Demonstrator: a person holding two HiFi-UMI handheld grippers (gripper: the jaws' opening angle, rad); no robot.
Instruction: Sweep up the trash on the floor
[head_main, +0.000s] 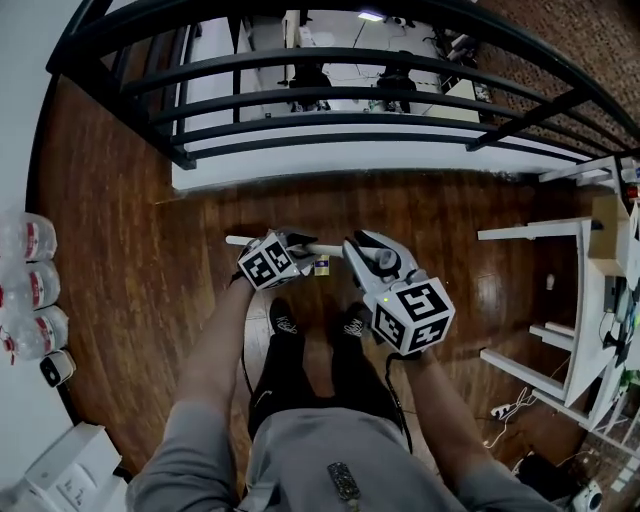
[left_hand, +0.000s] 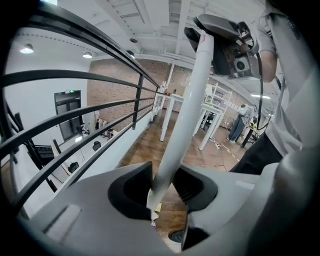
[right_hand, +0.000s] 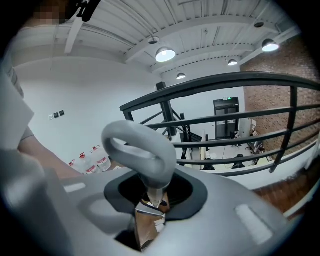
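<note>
1. left gripper (left_hand: 167, 187) clamped on white broom pole (left_hand: 192, 100), mid-shaft.
2. right gripper (right_hand: 155, 192) clamped on the neck under the pole's grey loop (right_hand: 137, 147).
3. pole held over wooden floor (head_main: 130, 250), just beyond person's shoes (head_main: 285, 320), near side of railing (head_main: 330, 95).

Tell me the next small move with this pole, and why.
Probably lower the white pole toward the floor: left gripper clamps its shaft, right gripper its gray loop end, and a small yellowish scrap lies just ahead of the shoes.
</note>
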